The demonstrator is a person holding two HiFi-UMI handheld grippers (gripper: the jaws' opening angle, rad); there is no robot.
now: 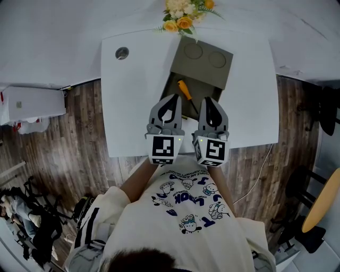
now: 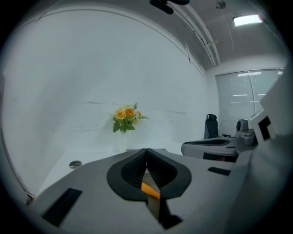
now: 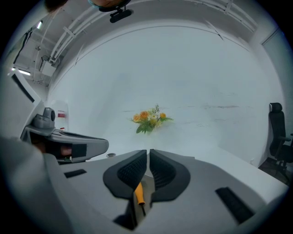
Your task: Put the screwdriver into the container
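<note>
A screwdriver (image 1: 185, 91) with an orange handle lies inside the olive-grey container (image 1: 172, 85), whose lid (image 1: 207, 58) is folded back toward the far side. Both grippers hover side by side over the container's near end. My left gripper (image 1: 174, 99) has its jaws pressed together with nothing between them. My right gripper (image 1: 208, 100) is shut and empty too. In the left gripper view, the orange handle (image 2: 150, 188) shows below, through the gap behind the closed left gripper (image 2: 146, 151). The right gripper view shows the screwdriver (image 3: 138, 192) the same way beneath the right gripper (image 3: 149, 152).
The container sits on a white table (image 1: 133, 106) with a round metal grommet (image 1: 122, 53) at its far left. A bunch of yellow and orange flowers (image 1: 183, 13) stands at the table's far edge. Wooden floor lies on both sides. An office chair (image 3: 275, 137) stands at the right.
</note>
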